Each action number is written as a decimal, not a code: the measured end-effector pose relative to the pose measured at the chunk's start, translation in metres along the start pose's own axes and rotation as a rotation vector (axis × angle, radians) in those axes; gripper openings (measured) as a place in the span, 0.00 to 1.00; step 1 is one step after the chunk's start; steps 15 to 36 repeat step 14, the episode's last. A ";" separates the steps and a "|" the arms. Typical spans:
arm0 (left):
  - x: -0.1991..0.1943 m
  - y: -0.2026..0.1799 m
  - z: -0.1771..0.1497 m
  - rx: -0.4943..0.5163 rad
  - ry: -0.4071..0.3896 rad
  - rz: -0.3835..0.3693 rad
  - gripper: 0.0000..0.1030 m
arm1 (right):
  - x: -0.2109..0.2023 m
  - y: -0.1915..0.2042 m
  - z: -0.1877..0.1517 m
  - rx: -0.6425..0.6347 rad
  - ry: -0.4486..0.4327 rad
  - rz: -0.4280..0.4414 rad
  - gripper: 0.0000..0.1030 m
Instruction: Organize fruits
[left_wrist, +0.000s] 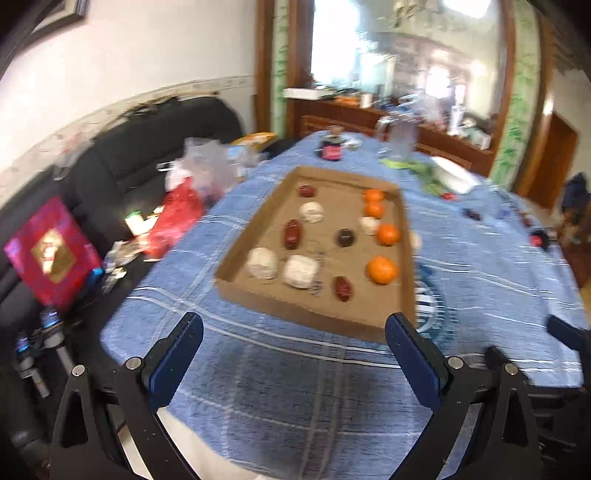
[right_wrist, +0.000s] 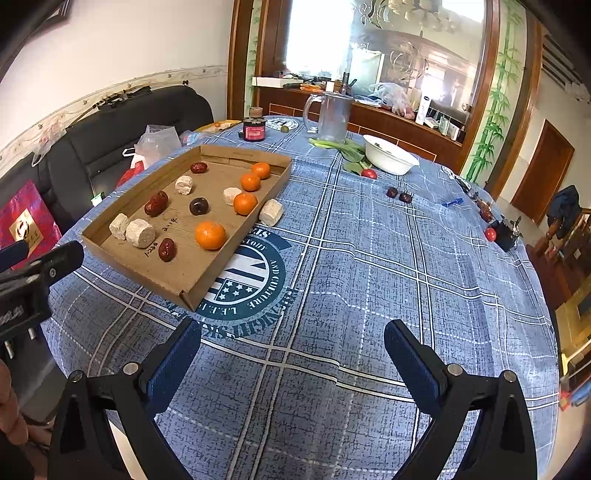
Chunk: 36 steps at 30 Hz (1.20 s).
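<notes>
My left gripper (left_wrist: 293, 338) has its blue-padded fingers spread wide with nothing between them, hanging over the blue plaid tablecloth (left_wrist: 280, 398). My right gripper (right_wrist: 291, 345) is spread just as wide and holds nothing, above the same cloth near the table's front edge.

From the left wrist view, which is blurred, the shallow brown cardboard tray (left_wrist: 295, 310) sits at twelve o'clock just past the fingertips. From the right wrist view the tray (right_wrist: 184, 280) lies toward ten o'clock, its near corner over a round teal printed emblem (right_wrist: 255, 280) on the cloth.

In the tray, four orange mandarins run along its right side, the nearest mandarin (right_wrist: 210, 235) being the largest. Dark red dates (right_wrist: 167, 249) are scattered through the middle and left, among pale white cylindrical chunks (right_wrist: 140, 232). One more pale chunk (right_wrist: 271, 212) lies on the cloth touching the tray's right wall.

Farther out, at one o'clock in the right view, are two loose dark dates (right_wrist: 399, 195), a white bowl (right_wrist: 389, 158) and a clear glass jug (right_wrist: 332, 114).
</notes>
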<state>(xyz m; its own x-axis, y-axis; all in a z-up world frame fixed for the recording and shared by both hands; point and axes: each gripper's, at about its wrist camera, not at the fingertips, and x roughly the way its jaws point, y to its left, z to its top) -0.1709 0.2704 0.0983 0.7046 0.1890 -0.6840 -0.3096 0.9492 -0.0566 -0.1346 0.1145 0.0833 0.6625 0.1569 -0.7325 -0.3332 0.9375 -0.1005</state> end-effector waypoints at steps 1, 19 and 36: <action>-0.001 0.001 0.000 -0.007 0.000 0.000 0.96 | 0.000 0.001 0.000 -0.004 -0.001 -0.002 0.98; -0.008 0.000 0.000 -0.020 -0.030 0.010 0.96 | -0.002 0.002 0.000 -0.008 0.004 -0.005 0.98; -0.008 0.000 0.000 -0.020 -0.030 0.010 0.96 | -0.002 0.002 0.000 -0.008 0.004 -0.005 0.98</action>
